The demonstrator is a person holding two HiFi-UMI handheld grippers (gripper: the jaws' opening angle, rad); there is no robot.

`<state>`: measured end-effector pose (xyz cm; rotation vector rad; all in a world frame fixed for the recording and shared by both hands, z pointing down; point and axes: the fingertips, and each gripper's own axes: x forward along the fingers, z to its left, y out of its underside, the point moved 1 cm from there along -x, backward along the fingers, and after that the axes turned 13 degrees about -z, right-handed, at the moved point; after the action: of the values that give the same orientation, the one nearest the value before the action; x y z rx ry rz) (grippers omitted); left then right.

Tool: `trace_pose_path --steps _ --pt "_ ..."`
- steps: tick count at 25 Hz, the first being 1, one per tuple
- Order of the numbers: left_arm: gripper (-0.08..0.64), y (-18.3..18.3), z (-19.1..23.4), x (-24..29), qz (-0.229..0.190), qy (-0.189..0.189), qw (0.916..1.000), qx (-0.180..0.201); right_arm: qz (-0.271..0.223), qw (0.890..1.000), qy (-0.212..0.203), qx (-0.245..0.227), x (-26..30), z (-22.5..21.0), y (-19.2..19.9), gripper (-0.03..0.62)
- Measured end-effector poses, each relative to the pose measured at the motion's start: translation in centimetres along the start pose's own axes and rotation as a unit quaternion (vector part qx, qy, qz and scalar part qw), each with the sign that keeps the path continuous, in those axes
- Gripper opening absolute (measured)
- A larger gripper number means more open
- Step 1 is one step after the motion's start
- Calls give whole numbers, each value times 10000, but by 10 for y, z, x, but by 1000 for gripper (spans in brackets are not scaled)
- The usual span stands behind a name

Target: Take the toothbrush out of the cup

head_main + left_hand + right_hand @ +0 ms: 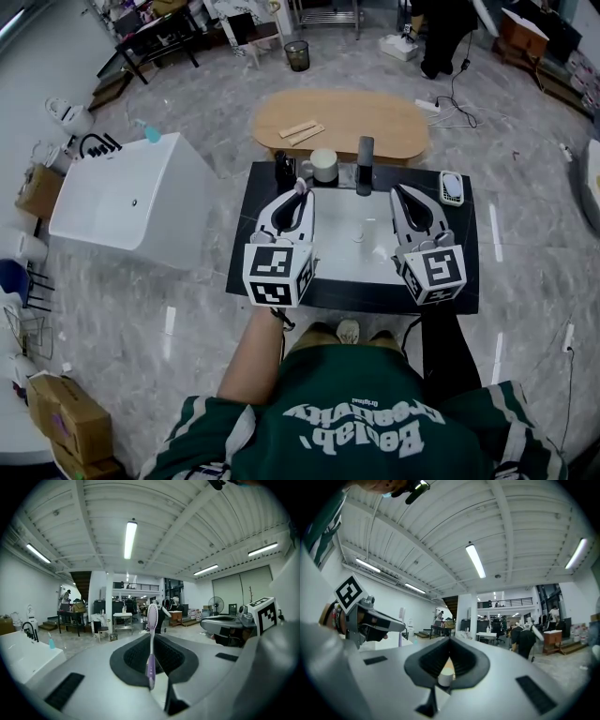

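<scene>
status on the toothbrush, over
Left tongs shut on toothbrush, upright, bottom end free. Right tongs shut, empty. White cup stands at the back of the black counter; nothing in the way.

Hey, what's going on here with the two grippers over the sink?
A person is working two handheld grippers over a black-topped sink counter. The left gripper has its fingers shut on a purple-and-white toothbrush, held upright and clear of the white cup by the faucet. The right gripper hovers alongside, fingers together.
</scene>
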<state>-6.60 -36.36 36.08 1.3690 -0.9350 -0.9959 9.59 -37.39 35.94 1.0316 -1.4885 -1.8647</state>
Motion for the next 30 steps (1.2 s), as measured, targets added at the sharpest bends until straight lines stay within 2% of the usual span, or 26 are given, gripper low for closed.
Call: trace_pose_path --steps 7,15,30 --pt "26 -6 -7 -4 -288 4 9996 20 -49 9999 129 -13 -11 -4 -3 5" --pt "26 -7 -10 1 -320 109 9994 33 -96 9998 125 -100 -5 -5 -6 5" --pt "26 -8 7 4 -353 70 9994 15 -88 9998 60 -149 11 1 -2 5"
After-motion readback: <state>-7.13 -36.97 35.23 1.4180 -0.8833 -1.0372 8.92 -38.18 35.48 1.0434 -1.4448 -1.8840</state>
